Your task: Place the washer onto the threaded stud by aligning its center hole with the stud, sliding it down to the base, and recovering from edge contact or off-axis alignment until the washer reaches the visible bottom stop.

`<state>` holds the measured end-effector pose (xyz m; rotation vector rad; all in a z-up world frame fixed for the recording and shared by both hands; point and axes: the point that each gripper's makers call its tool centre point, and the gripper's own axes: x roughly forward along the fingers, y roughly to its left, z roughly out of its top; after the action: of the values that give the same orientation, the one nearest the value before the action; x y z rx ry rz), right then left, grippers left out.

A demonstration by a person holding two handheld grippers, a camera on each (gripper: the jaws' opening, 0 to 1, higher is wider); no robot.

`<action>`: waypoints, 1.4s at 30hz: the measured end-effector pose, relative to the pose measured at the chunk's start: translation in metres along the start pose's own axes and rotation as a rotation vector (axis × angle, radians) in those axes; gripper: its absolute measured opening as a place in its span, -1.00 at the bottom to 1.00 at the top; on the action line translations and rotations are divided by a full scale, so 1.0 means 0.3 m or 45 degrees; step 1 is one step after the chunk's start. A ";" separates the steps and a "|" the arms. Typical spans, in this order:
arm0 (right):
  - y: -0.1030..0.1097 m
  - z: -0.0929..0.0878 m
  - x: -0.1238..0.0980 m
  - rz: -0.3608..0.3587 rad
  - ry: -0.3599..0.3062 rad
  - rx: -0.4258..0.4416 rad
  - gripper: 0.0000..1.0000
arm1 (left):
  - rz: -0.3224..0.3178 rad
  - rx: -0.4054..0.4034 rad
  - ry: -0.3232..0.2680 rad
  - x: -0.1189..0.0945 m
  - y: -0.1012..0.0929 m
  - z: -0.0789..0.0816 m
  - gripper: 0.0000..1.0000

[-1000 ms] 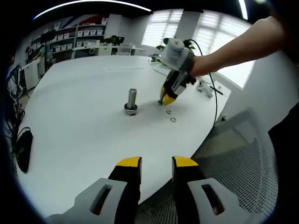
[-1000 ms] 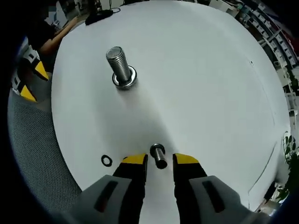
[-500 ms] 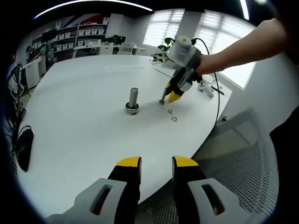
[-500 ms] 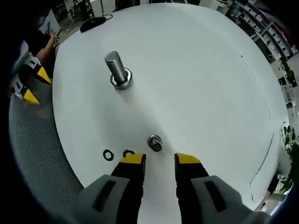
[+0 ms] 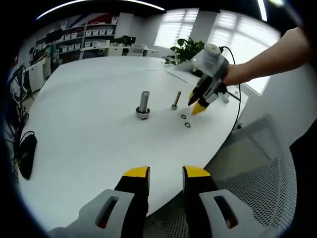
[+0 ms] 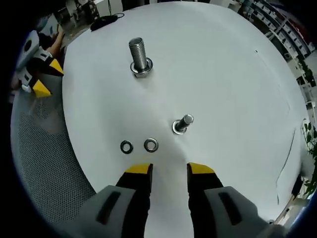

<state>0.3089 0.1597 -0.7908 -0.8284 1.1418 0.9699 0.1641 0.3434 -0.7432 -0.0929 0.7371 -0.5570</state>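
Note:
A large threaded stud [image 5: 144, 105] [image 6: 140, 59] stands upright on the white table [image 5: 89, 129] [image 6: 223, 74]. A smaller bolt [image 5: 176, 100] [image 6: 182, 124] stands to one side of it. Two loose washers [image 5: 184, 117] [image 5: 187, 125] lie flat near the table edge, also in the right gripper view as a silver one [image 6: 151, 145] and a darker one [image 6: 127, 147]. My right gripper [image 6: 169, 171] [image 5: 198, 106] hovers open just behind the washers, nothing between its jaws. My left gripper [image 5: 166, 179] [image 6: 37, 69] is open and empty, off the table's edge.
A black mouse [image 5: 25, 157] [image 6: 104, 20] lies near the table's far side. A mesh chair [image 5: 247, 163] [image 6: 44, 148] sits at the table edge by the washers. A cable [image 5: 237, 94] trails from the right gripper. Shelves and a plant [image 5: 185, 49] stand beyond the table.
My right gripper has pulled back from the small bolt, which now stands free ahead of it. The two washers have come into its view. The left gripper stayed put.

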 end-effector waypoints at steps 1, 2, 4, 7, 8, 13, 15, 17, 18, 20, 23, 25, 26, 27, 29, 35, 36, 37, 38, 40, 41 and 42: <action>0.009 -0.005 0.005 0.004 -0.006 0.004 -0.39 | -0.001 0.003 -0.004 0.000 -0.001 0.002 -0.52; 0.014 -0.007 0.011 0.007 -0.010 0.009 -0.39 | -0.002 0.004 -0.008 -0.001 -0.001 0.004 -0.52; 0.037 -0.014 0.024 0.022 -0.009 0.025 -0.39 | 0.000 0.001 -0.013 -0.001 0.002 0.003 -0.52; 0.054 0.007 0.032 0.024 -0.047 0.051 -0.43 | 0.008 -0.005 -0.007 0.000 0.007 -0.001 -0.51; 0.061 0.014 0.027 0.025 -0.044 0.044 -0.40 | 0.010 -0.006 -0.006 0.000 0.008 -0.001 -0.51; 0.077 0.047 0.036 0.034 -0.056 0.019 -0.40 | 0.003 0.003 0.005 0.001 0.002 -0.008 -0.51; 0.075 0.059 0.041 0.032 -0.061 0.019 -0.40 | 0.002 0.003 0.009 0.001 0.002 -0.010 -0.51; 0.073 0.069 0.043 0.031 -0.063 0.023 -0.40 | 0.005 0.000 0.004 0.000 0.005 -0.007 -0.51; 0.071 0.072 0.045 0.031 -0.066 0.023 -0.40 | 0.005 -0.001 0.003 0.000 0.005 -0.007 -0.51; 0.072 0.078 0.045 0.030 -0.066 0.019 -0.40 | 0.002 0.004 0.004 0.000 0.002 -0.006 -0.51; 0.066 0.084 0.048 0.038 -0.069 0.037 -0.41 | 0.002 0.005 0.004 0.000 0.002 -0.007 -0.51; 0.064 0.084 0.048 0.043 -0.069 0.047 -0.42 | 0.006 0.003 0.000 -0.001 0.004 -0.004 -0.51; 0.062 0.083 0.049 0.044 -0.068 0.047 -0.43 | 0.004 0.002 -0.001 -0.001 0.004 -0.003 -0.51; 0.061 0.082 0.050 0.046 -0.069 0.047 -0.43 | 0.002 0.004 -0.003 -0.001 0.003 -0.003 -0.51; 0.060 0.082 0.047 0.048 -0.081 0.050 -0.45 | -0.001 0.008 -0.001 -0.001 0.001 -0.003 -0.51; 0.058 0.087 0.048 0.032 -0.111 0.101 -0.53 | 0.002 0.007 -0.004 -0.002 0.002 -0.001 -0.51; 0.059 0.089 0.047 0.028 -0.115 0.090 -0.57 | 0.003 0.008 -0.005 -0.002 0.002 0.000 -0.51; 0.061 0.092 0.047 0.028 -0.114 0.083 -0.61 | 0.003 0.009 -0.004 -0.001 0.003 -0.001 -0.51; 0.066 0.096 0.048 0.026 -0.109 0.074 -0.63 | 0.004 0.009 -0.003 -0.001 0.003 -0.001 -0.51; 0.067 0.101 0.050 0.025 -0.102 0.069 -0.67 | 0.005 0.009 -0.004 -0.002 0.004 0.000 -0.51; 0.066 0.101 0.050 0.027 -0.092 0.062 -0.67 | 0.006 0.008 -0.003 -0.002 0.004 -0.001 -0.52; 0.066 0.101 0.051 0.029 -0.086 0.058 -0.68 | 0.007 0.008 -0.003 -0.002 0.005 -0.001 -0.52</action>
<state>0.3031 0.1975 -0.7997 -0.7423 1.1137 0.9804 0.1642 0.3449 -0.7434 -0.0856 0.7332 -0.5540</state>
